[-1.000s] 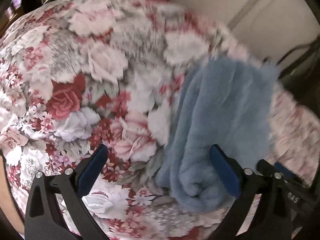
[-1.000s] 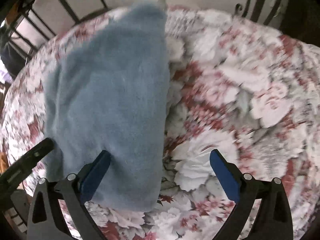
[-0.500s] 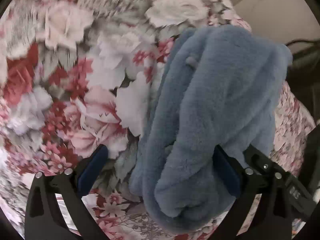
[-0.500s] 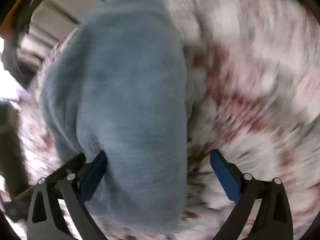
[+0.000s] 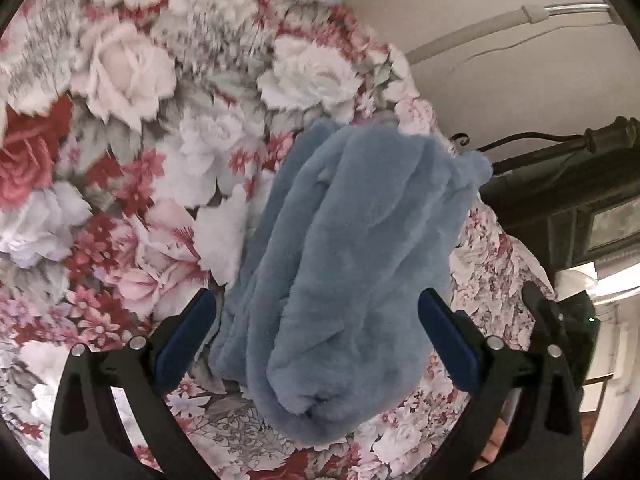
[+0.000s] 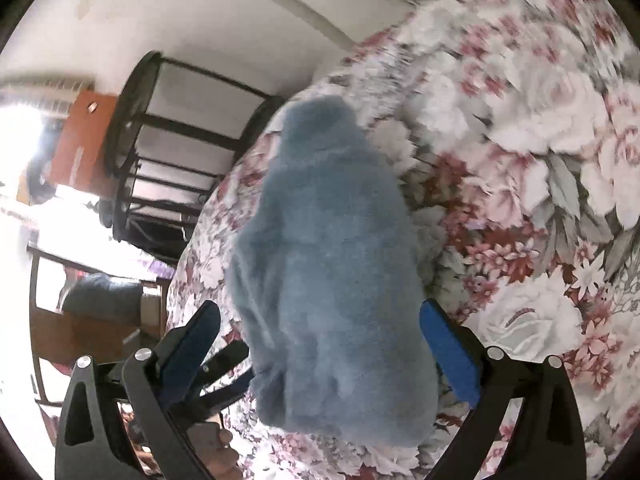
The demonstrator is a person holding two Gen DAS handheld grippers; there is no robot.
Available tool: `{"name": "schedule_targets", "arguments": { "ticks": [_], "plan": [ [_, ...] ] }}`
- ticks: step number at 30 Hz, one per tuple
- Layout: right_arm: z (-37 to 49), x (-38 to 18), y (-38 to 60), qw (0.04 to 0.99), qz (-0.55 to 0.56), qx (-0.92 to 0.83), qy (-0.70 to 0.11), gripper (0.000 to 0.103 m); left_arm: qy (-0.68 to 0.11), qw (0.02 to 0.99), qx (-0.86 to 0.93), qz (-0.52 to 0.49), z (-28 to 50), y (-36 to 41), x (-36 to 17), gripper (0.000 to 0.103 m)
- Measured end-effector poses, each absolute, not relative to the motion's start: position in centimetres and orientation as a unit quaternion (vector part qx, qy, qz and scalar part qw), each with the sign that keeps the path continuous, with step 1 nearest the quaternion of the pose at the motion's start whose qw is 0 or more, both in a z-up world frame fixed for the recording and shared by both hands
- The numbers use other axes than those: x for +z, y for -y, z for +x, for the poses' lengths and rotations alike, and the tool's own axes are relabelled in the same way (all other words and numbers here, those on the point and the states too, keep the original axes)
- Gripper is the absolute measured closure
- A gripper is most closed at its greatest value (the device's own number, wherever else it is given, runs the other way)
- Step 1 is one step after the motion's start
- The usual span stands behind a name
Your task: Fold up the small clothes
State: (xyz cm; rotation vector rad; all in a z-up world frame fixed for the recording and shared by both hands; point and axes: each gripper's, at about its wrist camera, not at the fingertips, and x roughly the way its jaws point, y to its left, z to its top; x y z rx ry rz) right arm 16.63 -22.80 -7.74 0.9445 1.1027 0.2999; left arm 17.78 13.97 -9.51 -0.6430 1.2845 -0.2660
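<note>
A fluffy blue garment (image 5: 352,248) lies folded into a thick bundle on the floral bedspread (image 5: 132,128), close to the bed's edge. My left gripper (image 5: 316,312) is open, its blue pads on either side of the bundle's near end. My right gripper (image 6: 320,320) is open too and straddles the blue garment (image 6: 328,272) from its own side. In the right wrist view the left gripper's fingers (image 6: 224,364) show at the lower left, with part of a hand (image 6: 216,452) below. Whether any pad touches the cloth is unclear.
A black metal bed frame (image 6: 168,152) stands past the bedspread's edge (image 6: 208,220), with an orange box (image 6: 80,136) and bright clutter behind. Dark furniture (image 5: 580,184) and a pale wall (image 5: 500,80) lie beyond the garment in the left wrist view.
Both grippers have swung in over the blue garment, so it now sits centred between each pair of open fingers. The garment looks more bunched and rolled than a second ago.
</note>
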Motion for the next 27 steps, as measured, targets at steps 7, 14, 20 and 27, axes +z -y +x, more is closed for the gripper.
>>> {"name": "schedule_targets", "arguments": {
  "ticks": [7,14,20,27],
  "plan": [
    [17.3,-11.2,21.9,0.715,0.441,0.138,-0.525,0.003,-0.61,0.737,-0.124,-0.262,18.9,-12.2,-12.6,0.005],
    [18.7,-16.5,16.9,0.686,0.416,0.171,-0.572,0.003,-0.625,0.724,-0.13,-0.263,20.1,-11.6,-15.2,0.004],
    [18.8,-16.5,17.3,0.672,0.432,0.171,-0.577,0.003,-0.623,0.723,-0.134,-0.269,20.7,-10.3,-15.4,0.005],
    [18.8,-16.8,16.6,0.678,0.434,0.162,-0.57,0.003,-0.632,0.707,-0.178,-0.262,21.2,-8.4,-16.7,0.004]
  ]
}}
